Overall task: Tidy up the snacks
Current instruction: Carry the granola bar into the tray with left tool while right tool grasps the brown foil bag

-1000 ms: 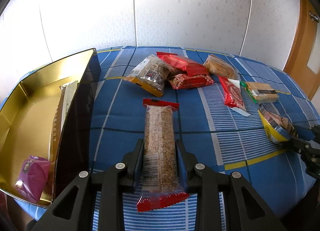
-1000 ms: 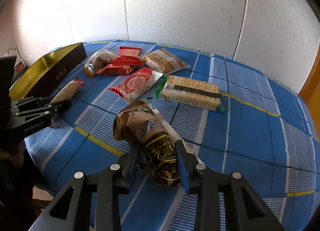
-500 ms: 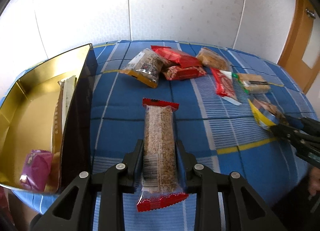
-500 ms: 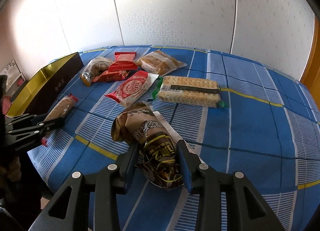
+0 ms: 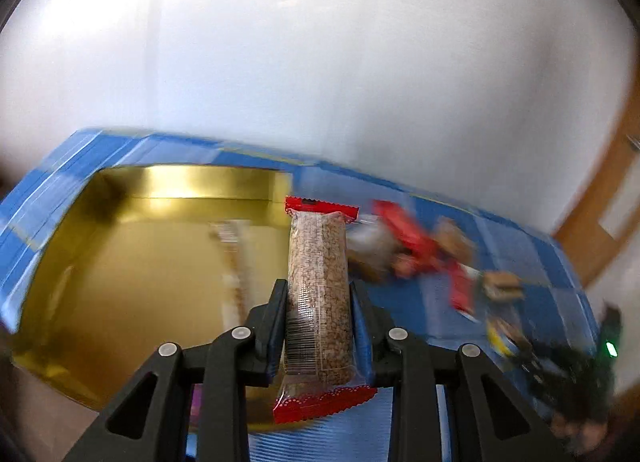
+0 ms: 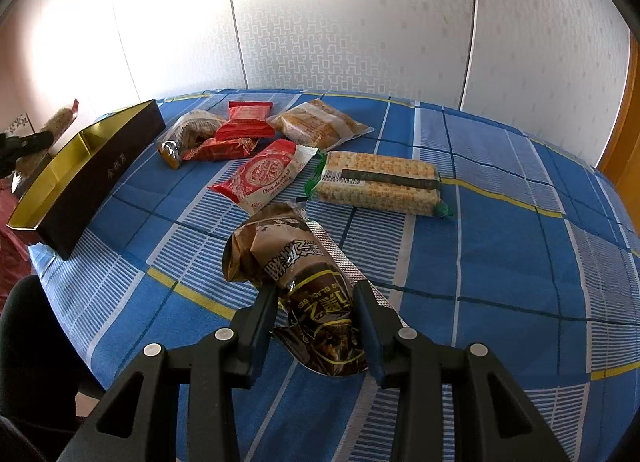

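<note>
My left gripper (image 5: 318, 302) is shut on a long cereal bar with red ends (image 5: 318, 282) and holds it in the air above the right edge of the gold-lined box (image 5: 132, 262). A pale packet (image 5: 236, 262) lies in the box, blurred. In the right wrist view the left gripper (image 6: 30, 140) and the bar (image 6: 60, 122) show beyond the box (image 6: 92, 174). My right gripper (image 6: 314, 302) is shut on a brown and black snack bag (image 6: 304, 282), which rests on the blue checked tablecloth (image 6: 500, 262).
On the cloth lie a green-ended cracker pack (image 6: 378, 182), a red and white chocolate packet (image 6: 268, 174), a clear biscuit bag (image 6: 316, 124), two red packets (image 6: 244, 122) and a brown-filled bag (image 6: 188, 134). A wooden door (image 5: 600, 202) stands at the right.
My left gripper has lifted the cereal bar off the cloth and swung left over the box; its view is blurred. My right gripper has stayed shut on the brown bag.
</note>
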